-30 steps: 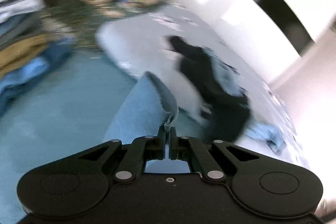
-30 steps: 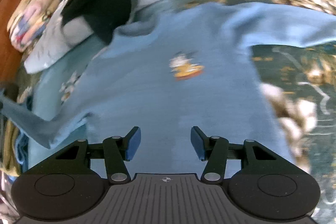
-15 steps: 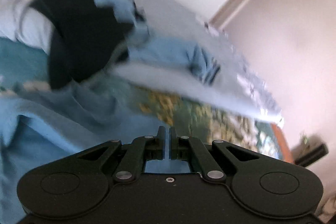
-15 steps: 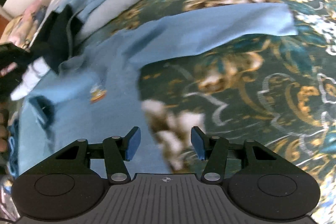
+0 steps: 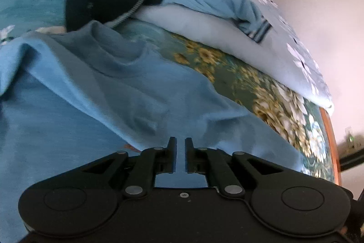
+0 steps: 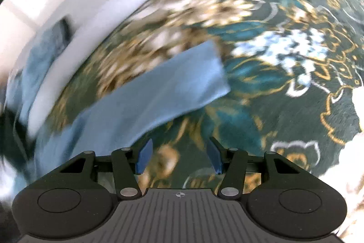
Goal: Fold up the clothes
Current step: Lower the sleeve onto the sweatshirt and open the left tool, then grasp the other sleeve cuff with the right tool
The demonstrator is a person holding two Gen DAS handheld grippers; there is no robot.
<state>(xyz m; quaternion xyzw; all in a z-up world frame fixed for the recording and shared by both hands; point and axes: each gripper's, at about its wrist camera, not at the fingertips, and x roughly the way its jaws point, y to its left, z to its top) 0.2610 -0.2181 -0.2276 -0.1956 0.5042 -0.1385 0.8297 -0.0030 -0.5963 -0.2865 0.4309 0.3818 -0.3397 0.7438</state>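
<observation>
On one floral bedspread (image 5: 268, 92), left tongs (image 5: 180, 142) opening emptily over one blue sweater (image 5: 127, 92); right tongs (image 6: 179, 153) spread.

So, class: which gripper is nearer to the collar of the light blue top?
Left. The left gripper, jaws opening, hangs over the top's chest just below the collar. The right gripper is out by the sleeve, over the flowered bedspread.
</observation>
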